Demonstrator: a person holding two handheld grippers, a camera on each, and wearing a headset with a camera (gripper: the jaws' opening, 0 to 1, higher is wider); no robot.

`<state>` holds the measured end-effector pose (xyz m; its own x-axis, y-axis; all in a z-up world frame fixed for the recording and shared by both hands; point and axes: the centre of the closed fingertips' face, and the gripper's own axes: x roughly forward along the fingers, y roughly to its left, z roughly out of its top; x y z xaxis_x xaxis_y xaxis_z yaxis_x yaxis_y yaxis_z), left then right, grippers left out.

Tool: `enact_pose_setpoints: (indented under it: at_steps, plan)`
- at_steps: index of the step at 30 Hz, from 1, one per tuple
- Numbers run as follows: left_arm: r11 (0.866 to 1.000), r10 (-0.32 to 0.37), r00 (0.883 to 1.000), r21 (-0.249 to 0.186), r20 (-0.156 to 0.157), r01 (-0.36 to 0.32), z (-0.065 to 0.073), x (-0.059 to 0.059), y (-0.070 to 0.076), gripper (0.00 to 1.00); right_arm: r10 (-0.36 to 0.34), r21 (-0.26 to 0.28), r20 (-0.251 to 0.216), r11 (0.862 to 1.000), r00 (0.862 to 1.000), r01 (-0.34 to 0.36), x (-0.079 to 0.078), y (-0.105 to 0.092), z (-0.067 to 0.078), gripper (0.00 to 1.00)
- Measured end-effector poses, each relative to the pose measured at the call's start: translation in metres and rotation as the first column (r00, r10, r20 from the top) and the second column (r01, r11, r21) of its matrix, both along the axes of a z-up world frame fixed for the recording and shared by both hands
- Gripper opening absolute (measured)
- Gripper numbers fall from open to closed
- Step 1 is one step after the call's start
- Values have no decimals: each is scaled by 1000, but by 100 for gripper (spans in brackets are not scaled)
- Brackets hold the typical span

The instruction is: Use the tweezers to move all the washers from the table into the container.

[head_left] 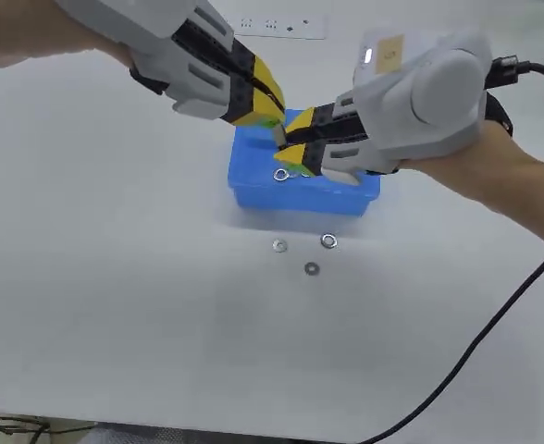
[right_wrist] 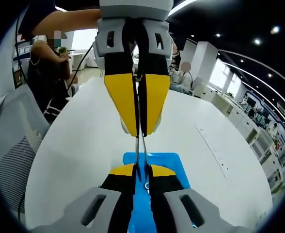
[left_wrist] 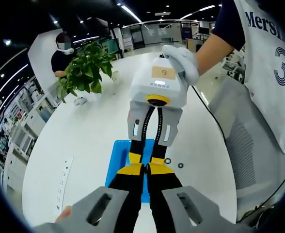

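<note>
While three washers (head_left: 312, 268) lay loose on the white counter (head_left: 115, 277) just in front of the blue container (head_left: 300, 196), another washer (head_left: 281, 175) sat inside it. Above the container the right tool (head_left: 297, 154) and the left tool (head_left: 272, 118) met tip to tip, each with its jaws pressed together on the thin tweezers (right_wrist: 140, 143) running between them. Beyond them a power strip (head_left: 272, 25) lay on the counter

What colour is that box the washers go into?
The container is plain bright blue. It shows best in the head view.
</note>
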<state>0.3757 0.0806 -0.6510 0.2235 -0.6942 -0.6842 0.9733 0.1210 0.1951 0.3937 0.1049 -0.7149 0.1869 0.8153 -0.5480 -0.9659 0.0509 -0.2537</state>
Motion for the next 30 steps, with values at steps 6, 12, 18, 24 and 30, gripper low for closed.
enact_pose_setpoints:
  at_steps: [6, 12, 18, 24, 30]
  plan:
    - [1000, -4, 1000, 6, 21, 4, 7, -15, -3, 6, -2, 8, 5, 1000, 1000, 2, -16, -5, 10, 11]
    - [1000, -1, 1000, -2, 26, 2, 10, -27, -5, 6, -3, 25, -4, 1000, 1000, 3, -30, -8, 16, 11]
    - [1000, 3, 1000, -11, 21, -3, 6, -37, -8, 6, 2, 28, -33, 1000, 999, -1, -42, -7, 10, 11]
    - [999, 18, 1000, -40, 12, -18, -3, -47, -9, 6, 15, 35, -65, 999, 998, -12, -54, -6, 3, 11]
    - [998, 31, 999, -61, -12, -32, -13, -55, -8, 6, 32, 25, -90, 999, 995, -30, -65, -8, -9, 11]
